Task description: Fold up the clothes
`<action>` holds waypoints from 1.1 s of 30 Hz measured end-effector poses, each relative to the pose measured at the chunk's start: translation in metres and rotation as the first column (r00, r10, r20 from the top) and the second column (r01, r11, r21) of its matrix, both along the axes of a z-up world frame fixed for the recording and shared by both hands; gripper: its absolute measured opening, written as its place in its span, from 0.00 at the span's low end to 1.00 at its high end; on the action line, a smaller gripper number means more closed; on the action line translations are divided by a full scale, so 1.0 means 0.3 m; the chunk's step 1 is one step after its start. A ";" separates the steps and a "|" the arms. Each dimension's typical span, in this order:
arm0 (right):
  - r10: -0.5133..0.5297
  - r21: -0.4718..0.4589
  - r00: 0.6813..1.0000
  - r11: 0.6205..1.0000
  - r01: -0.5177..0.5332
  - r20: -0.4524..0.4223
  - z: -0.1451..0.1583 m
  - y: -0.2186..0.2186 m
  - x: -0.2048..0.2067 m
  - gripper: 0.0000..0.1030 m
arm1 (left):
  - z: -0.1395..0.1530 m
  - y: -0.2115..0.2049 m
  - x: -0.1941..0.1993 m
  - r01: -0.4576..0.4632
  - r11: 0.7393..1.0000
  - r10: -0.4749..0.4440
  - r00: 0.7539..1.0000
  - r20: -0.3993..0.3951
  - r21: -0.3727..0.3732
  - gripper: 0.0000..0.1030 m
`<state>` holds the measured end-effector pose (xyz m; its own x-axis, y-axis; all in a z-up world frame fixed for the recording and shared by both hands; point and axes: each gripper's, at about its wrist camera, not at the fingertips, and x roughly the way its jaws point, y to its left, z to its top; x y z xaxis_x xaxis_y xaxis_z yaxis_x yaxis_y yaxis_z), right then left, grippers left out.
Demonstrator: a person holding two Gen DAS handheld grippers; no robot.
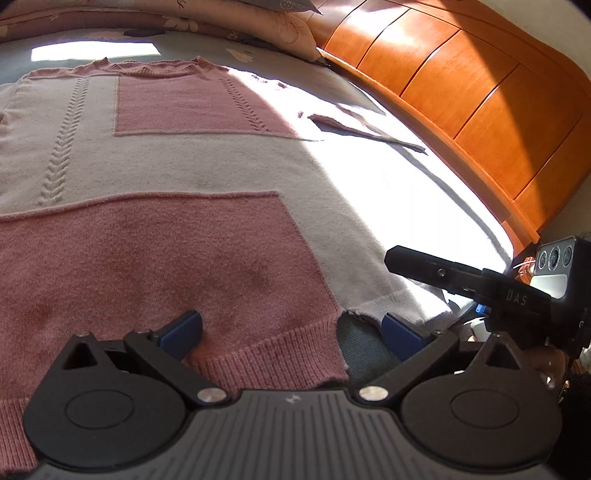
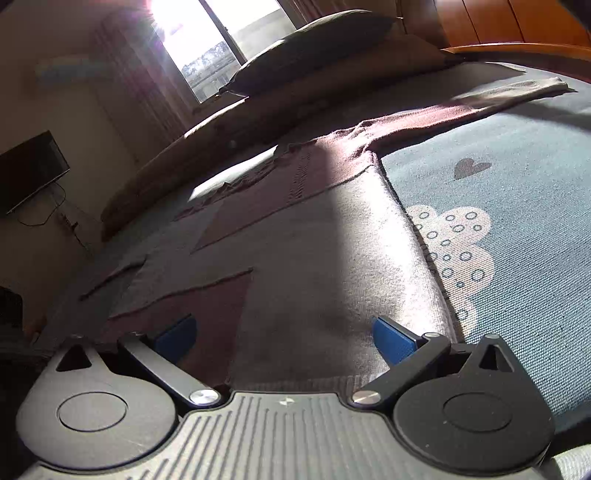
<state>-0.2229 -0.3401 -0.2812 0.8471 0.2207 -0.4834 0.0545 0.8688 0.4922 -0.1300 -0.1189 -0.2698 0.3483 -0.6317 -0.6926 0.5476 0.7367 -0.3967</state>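
Observation:
A pink and cream knitted sweater (image 1: pixel 177 162) lies flat on the bed, neck at the far end, ribbed hem nearest me. My left gripper (image 1: pixel 291 332) is open, its blue pads over the hem's pink part and the hem's right corner. The right gripper's body (image 1: pixel 480 280) shows at the right edge of the left wrist view. In the right wrist view the same sweater (image 2: pixel 314 251) stretches away, one sleeve (image 2: pixel 461 107) spread to the right. My right gripper (image 2: pixel 282 336) is open low over the hem, nothing between its pads.
The sweater lies on a blue-grey bedspread (image 2: pixel 517 229) with cloud and heart prints. An orange wooden headboard (image 1: pixel 461 96) runs along the right. Pillows (image 1: pixel 221 22) lie at the far end. A window (image 2: pixel 218 40) and a wall television (image 2: pixel 29 170) are on the left.

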 end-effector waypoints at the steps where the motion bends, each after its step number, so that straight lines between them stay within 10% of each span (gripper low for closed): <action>1: -0.002 0.001 1.000 1.000 0.002 -0.001 0.000 0.000 0.002 1.00 | 0.006 0.006 -0.008 0.002 1.000 -0.002 1.000 -0.001 0.003 0.99; 24: -0.011 -0.027 1.000 1.000 0.011 -0.004 0.001 0.019 0.005 1.00 | 0.028 -0.028 0.045 0.029 1.000 -0.029 0.999 -0.031 0.001 0.99; 33: -0.028 0.084 1.000 0.996 0.027 0.007 -0.008 -0.030 -0.002 1.00 | 0.021 -0.191 -0.073 0.249 0.967 -0.250 0.968 0.006 0.051 0.99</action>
